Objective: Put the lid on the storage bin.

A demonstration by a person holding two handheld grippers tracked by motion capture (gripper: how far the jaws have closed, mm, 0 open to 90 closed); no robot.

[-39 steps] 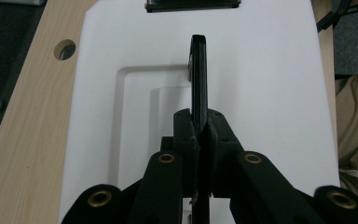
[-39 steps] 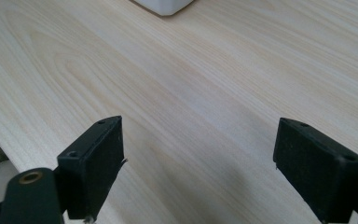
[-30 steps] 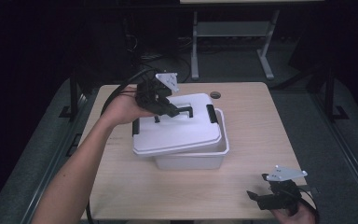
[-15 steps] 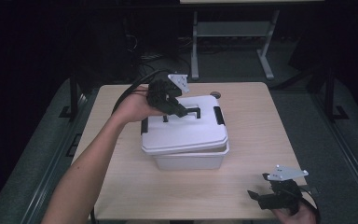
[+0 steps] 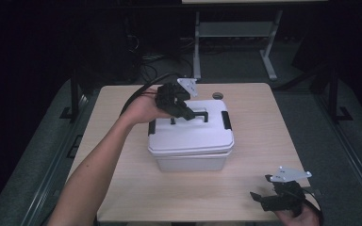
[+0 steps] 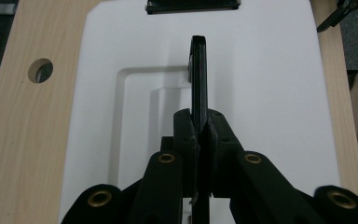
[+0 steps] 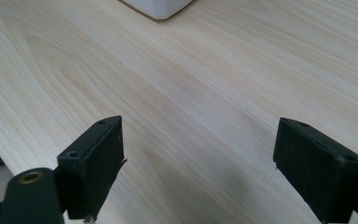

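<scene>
In the middle of the high view a white box [image 5: 192, 149] is sitting on the wooden table [image 5: 122, 188], its lid [image 5: 191, 134] lying square on top. The left gripper [image 5: 187, 113] is reaching in from the upper left and is clamping the lid's black handle [image 5: 199, 114]; in the left gripper view the jaws are standing pressed together on the handle's thin bar [image 6: 198, 79] at centre frame, so the lid is hanging from that one central point and is staying level rather than tipping. Judging by this grip, the lid is being seated on the box so the black side latches [image 5: 226, 119] can line up with the rim. The right gripper [image 5: 269, 200] is idling at the lower right corner, well apart from the box, its jaws standing wide with nothing between them above bare wood, likely keeping out of the way.
</scene>
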